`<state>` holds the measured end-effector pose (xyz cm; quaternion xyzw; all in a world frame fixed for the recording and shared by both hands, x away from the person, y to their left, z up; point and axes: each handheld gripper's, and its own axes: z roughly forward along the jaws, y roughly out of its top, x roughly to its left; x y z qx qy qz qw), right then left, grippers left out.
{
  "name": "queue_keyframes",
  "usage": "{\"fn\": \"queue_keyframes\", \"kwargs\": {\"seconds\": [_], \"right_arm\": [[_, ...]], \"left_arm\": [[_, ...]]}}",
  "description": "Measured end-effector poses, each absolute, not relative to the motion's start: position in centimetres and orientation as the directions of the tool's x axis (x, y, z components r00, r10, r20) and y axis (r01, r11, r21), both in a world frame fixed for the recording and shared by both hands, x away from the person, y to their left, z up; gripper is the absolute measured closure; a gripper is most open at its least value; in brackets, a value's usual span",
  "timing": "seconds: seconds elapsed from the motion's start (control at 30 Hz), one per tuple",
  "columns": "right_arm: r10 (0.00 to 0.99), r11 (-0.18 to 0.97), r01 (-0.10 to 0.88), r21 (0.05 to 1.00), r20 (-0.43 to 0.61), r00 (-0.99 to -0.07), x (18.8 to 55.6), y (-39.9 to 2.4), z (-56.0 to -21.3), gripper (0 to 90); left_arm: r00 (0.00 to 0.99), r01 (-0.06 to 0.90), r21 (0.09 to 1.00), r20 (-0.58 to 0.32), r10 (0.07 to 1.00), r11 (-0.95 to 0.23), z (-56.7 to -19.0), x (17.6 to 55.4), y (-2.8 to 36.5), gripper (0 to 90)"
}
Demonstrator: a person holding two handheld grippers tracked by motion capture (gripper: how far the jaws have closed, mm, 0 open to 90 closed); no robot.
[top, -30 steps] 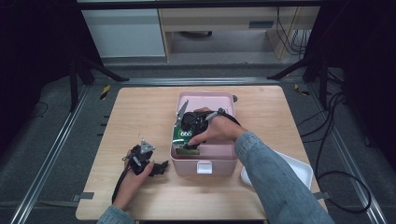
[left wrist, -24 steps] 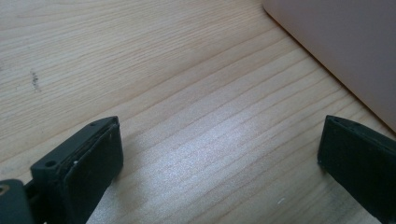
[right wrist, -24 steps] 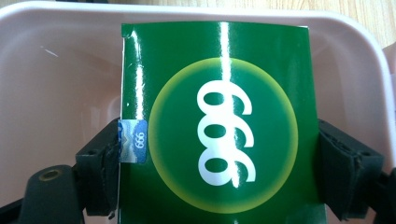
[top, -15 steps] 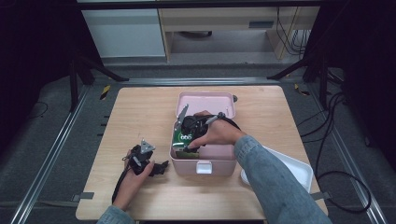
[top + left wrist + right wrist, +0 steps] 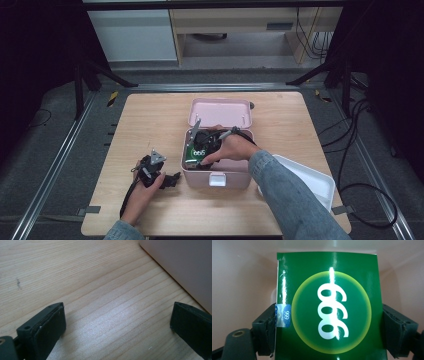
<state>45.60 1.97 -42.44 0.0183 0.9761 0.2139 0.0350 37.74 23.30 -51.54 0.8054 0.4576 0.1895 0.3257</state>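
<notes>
On the wooden surface [image 5: 150, 120], nearest the person at about 7 o'clock from the middle, the left tool [image 5: 170, 180] rests low on the wood with its jaws spread wide and nothing between them; its own view shows bare grain and, at 1 o'clock, the wall of the pink box [image 5: 185, 267] just beside the far jaw. At 4 o'clock a white tray [image 5: 315, 182] hangs over the surface's edge, partly under the person's denim sleeve [image 5: 290, 200]. Farther in, near the centre, the right tool [image 5: 197, 159] reaches down into the open pink box, clenched on a green packet [image 5: 329, 310] printed with white figures, one jaw pressed to each side edge. The packet sits inside the box, against its left wall. The box's lid [image 5: 220, 112] lies open at 12 o'clock
</notes>
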Motion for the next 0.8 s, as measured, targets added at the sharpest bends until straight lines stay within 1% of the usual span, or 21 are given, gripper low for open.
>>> {"fn": "queue_keyframes", "kwargs": {"seconds": [0.07,0.37,0.7,0.8], "right_arm": [[0.047,0.91,0.015,0.415,-0.066,-0.997,45.6,2.0,-42.6,16.8],[0.081,0.903,0.048,0.426,-0.059,-0.995,45.5,1.8,-43.8,16.4],[0.089,0.9,0.058,0.431,-0.052,-0.995,45.7,1.8,-44.0,15.7],[0.095,0.903,0.064,0.425,-0.052,-0.994,45.8,1.8,-44.0,14.1]], "left_arm": [[0.509,0.613,0.698,0.008,0.861,-0.369,-51.5,37.7,23.3,0.0],[0.509,0.613,0.699,0.007,0.861,-0.369,-51.5,37.7,23.3,0.0],[0.511,0.612,0.698,0.009,0.859,-0.372,-51.5,37.7,23.3,0.0],[0.511,0.612,0.698,0.009,0.859,-0.372,-51.5,37.7,23.3,0.0]]}}
